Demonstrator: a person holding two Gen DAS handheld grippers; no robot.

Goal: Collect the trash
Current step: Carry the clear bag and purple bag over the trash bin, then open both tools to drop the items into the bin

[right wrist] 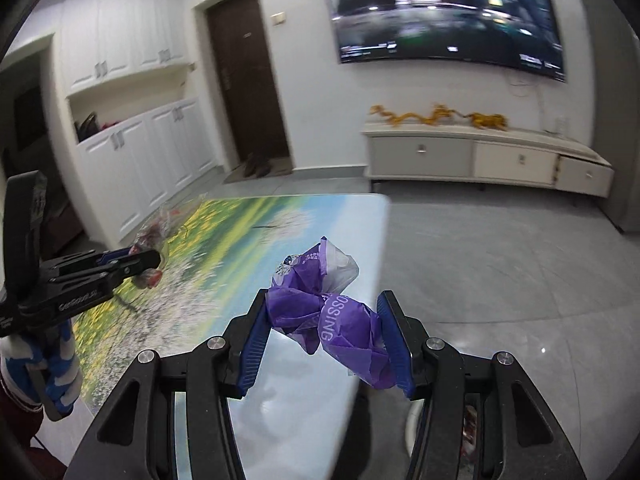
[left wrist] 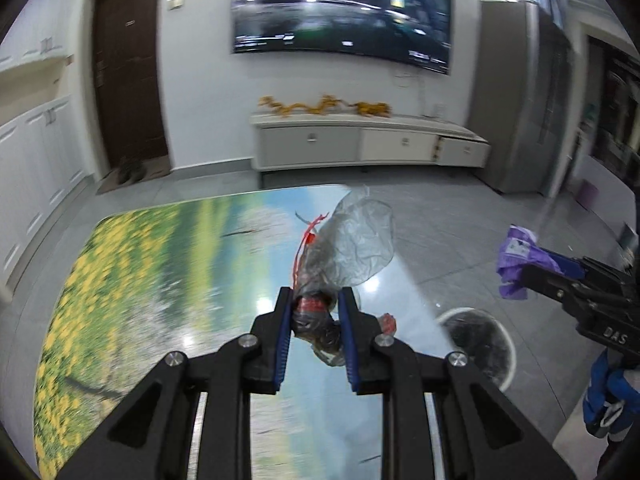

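My left gripper is shut on a crumpled clear plastic bag with red and dark scraps inside, held above the picture-printed table. It also shows at the left of the right wrist view. My right gripper is shut on a crumpled purple wrapper, held over the table's right edge. That wrapper also shows in the left wrist view. A white-rimmed trash bin stands on the floor beside the table, below and between the grippers.
A low white TV cabinet stands against the far wall under a large screen. A dark door and white cupboards are to the left. Grey tiled floor lies right of the table.
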